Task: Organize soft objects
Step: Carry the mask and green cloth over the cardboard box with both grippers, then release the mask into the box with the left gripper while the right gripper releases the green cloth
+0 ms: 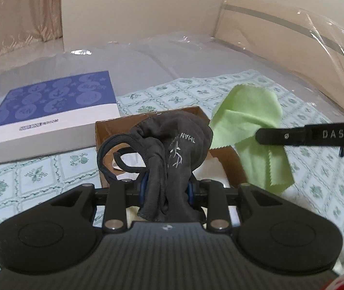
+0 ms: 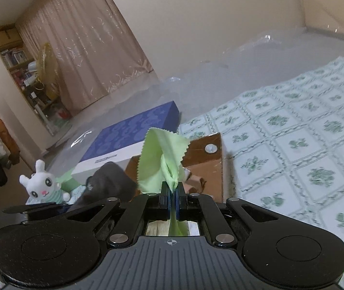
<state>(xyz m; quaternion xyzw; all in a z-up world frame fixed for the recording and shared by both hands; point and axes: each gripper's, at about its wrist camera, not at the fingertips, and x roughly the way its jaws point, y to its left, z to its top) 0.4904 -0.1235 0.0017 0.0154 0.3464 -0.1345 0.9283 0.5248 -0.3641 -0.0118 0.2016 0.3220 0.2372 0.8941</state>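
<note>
Sock [image 1: 172,154] | floral sheet [image 1: 39,176] | plastic-covered bed [image 1: 147,58] | beige curtains [image 2: 82,55]

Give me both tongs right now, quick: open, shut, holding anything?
Left tongs: closed on the dark grey fabric pouch, above the cardboard box.
Right tongs: shut on the light green cloth.

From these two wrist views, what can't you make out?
- Inside of the cardboard box: left wrist view, mostly covered by the dark sock held in the left hand-held gripper.
- Same box: right wrist view, interior behind the green cloth pinched in the right hand-held gripper.
- Blue and white box: label print too small and blurred to read.
- Plush bunny: lower body hidden by the left gripper's finger.
</note>
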